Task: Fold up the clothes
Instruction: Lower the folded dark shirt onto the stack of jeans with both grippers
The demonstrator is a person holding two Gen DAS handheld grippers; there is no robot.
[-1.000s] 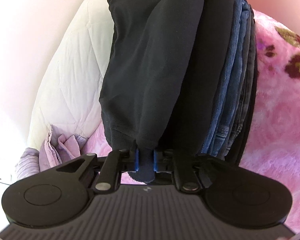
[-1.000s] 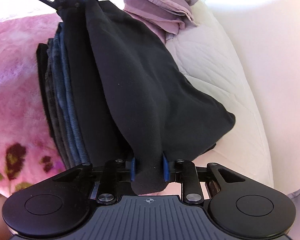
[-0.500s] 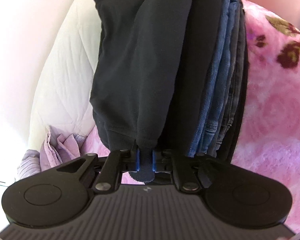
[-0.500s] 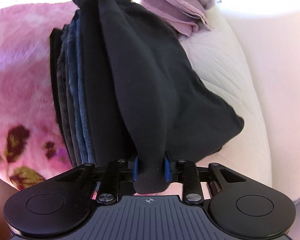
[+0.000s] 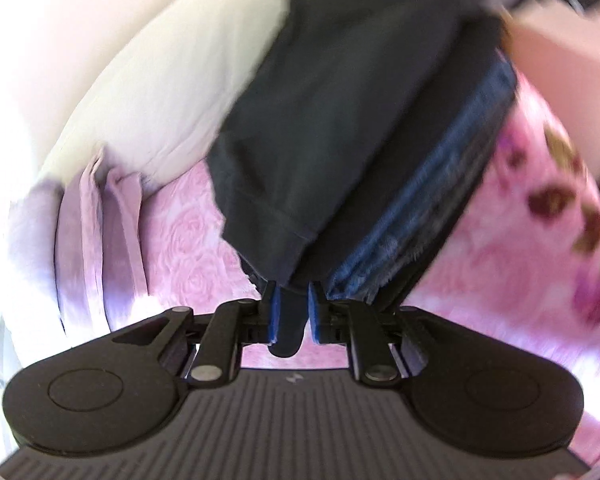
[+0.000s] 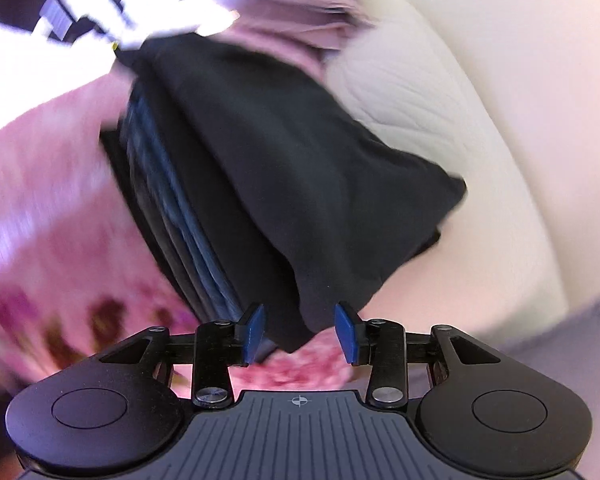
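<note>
A black garment lies folded over a stack of blue jeans on a pink floral blanket. My left gripper is opening. A corner of the garment still hangs between its blue pads, with a thin gap showing at the right pad. In the right wrist view the other end of the black garment tapers down between the pads of my right gripper. That gripper's jaws are opening wide and touch no cloth. The jeans show as a blurred edge to the left.
A white quilted cover borders the garment on the far side and appears again as the white cover. Folded lilac clothes lie beside it, blurred as lilac clothes. The pink blanket spreads left. A pale blurred shape fills the upper right.
Both grippers have lifted and rolled, and the views are now blurred. The right jaws have spread and let go of the garment's end. The left jaws have parted slightly around their corner.
</note>
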